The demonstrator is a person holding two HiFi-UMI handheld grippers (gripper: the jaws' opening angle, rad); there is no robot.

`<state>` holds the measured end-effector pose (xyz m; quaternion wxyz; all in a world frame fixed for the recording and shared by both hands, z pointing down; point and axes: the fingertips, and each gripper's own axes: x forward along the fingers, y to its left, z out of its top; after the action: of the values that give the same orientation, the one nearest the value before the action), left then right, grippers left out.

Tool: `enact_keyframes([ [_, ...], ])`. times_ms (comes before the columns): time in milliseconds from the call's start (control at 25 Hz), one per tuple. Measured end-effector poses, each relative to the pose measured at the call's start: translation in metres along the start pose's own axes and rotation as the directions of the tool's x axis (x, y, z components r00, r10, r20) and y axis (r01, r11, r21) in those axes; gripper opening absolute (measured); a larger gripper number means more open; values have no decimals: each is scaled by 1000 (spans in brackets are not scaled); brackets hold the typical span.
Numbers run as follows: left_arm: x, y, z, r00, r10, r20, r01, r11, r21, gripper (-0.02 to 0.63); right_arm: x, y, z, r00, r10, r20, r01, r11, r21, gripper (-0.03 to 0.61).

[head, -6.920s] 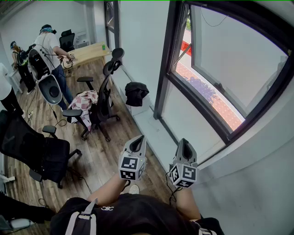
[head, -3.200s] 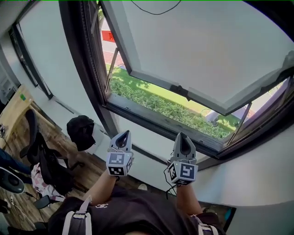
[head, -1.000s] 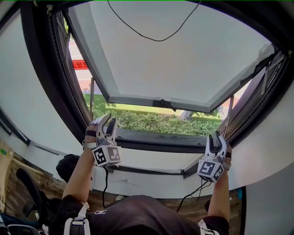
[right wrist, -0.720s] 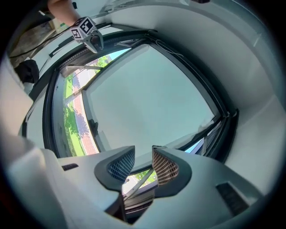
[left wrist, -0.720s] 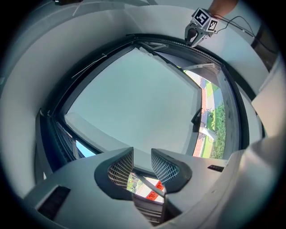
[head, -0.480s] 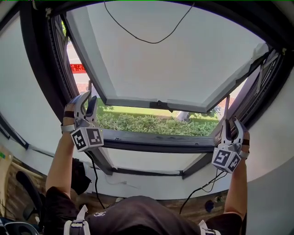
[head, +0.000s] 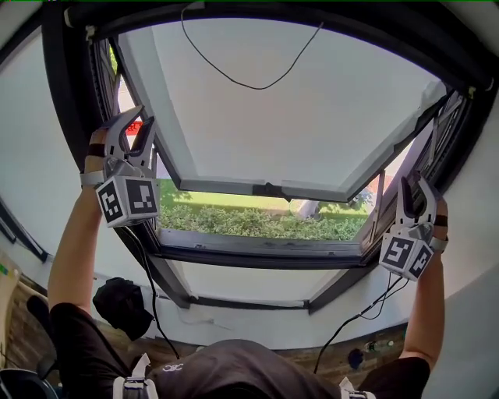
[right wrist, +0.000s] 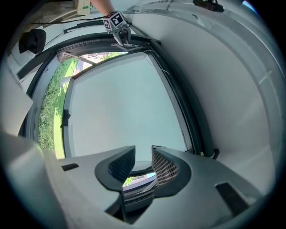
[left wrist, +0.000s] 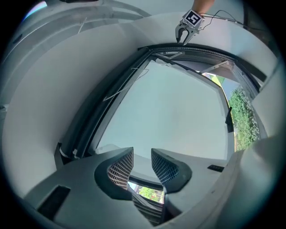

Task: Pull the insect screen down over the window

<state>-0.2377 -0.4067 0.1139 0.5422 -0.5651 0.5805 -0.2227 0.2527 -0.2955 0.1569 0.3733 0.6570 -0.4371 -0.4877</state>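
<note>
I look up at a dark-framed window (head: 72, 117) whose frosted sash (head: 296, 117) is pushed open outward. A thin black cord (head: 242, 84) hangs in a loop from the top rail (head: 312, 17). No screen is drawn over the opening. My left gripper (head: 132, 131) is raised beside the frame's upper left side, open and holding nothing. My right gripper (head: 414, 187) is up at the frame's right side, also open and holding nothing. In the left gripper view the open left gripper (left wrist: 142, 163) faces the sash, with the right gripper (left wrist: 184, 35) far off at the frame. In the right gripper view the right gripper (right wrist: 143, 162) has the left gripper (right wrist: 121, 31) opposite.
A green hedge (head: 257, 222) shows through the gap under the sash, by the sash handle (head: 270, 189). A black bag (head: 121, 306) lies on the ledge below left. Gripper cables (head: 148, 269) hang down toward my body. White wall flanks the frame.
Both grippers have risen along the frame's sides, the left one further up. My view has tilted upward, so the top rail shows now.
</note>
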Motion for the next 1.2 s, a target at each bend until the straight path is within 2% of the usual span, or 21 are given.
enact_keyframes([
  [120,8,23,20,1000,22,21,-23,998,53,140,9,-29,10,999,-33,24,33,999,-9,123],
  [240,13,44,39,998,35,46,-39,997,72,140,17,-57,18,996,-80,45,81,996,-36,123],
  [480,25,96,70,989,117,89,-127,984,122,140,32,-114,25,984,-172,50,174,984,-35,123],
  [680,30,122,88,985,130,115,-145,980,138,141,47,-148,23,982,-188,31,189,982,-24,123],
  [800,39,133,92,985,143,96,-157,974,162,141,62,-160,31,983,-180,44,181,983,-28,129],
  [1000,53,141,93,992,119,49,-125,979,164,153,88,-164,33,989,-145,26,146,989,-19,140],
  [1200,64,137,87,998,60,-6,-57,975,213,172,106,-180,34,985,-173,-3,173,984,-45,140],
])
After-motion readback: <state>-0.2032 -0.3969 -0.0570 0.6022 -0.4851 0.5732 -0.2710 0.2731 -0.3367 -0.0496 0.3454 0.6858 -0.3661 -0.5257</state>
